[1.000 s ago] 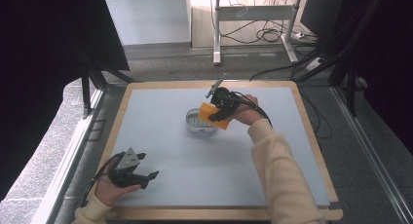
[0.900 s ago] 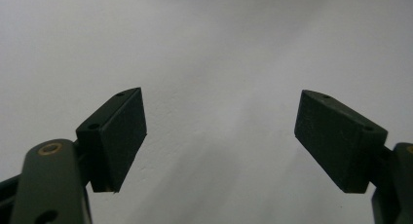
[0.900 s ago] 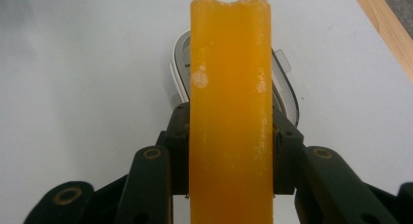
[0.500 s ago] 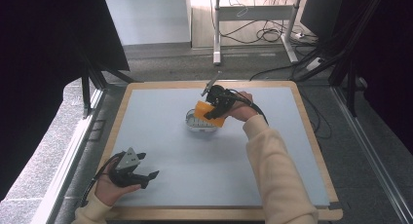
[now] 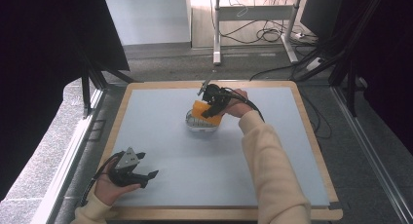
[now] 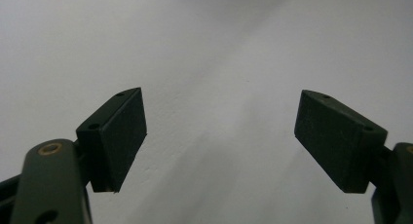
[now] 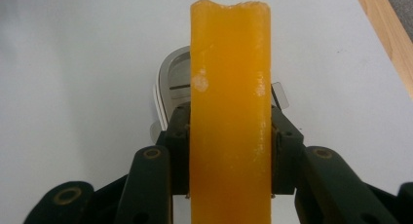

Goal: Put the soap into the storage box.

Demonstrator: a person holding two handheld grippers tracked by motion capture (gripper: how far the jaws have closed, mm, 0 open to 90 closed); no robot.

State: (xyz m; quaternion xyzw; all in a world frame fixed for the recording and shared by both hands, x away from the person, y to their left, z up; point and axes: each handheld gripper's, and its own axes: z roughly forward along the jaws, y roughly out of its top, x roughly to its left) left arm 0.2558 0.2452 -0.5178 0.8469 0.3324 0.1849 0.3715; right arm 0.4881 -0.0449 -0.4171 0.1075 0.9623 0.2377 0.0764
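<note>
Bright, even overhead light on the pale table (image 5: pixel 272 165), dark curtains swallowing both sides of the high view. Soft shadow pooling under the left gripper (image 6: pixel 221 136), its jaws slightly blurred up close. Sharp focus on the orange block (image 7: pixel 230 112), faint glare along its edges, metal dish (image 7: pixel 170 83) behind gone soft.

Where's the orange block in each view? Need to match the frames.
High view: orange block just above centre, held in the right gripper over the silver dish.
Left gripper view: not in it.
Right gripper view: orange block upright at centre between the jaws, silver dish behind it.
Shared landmark: the silver dish.
</note>
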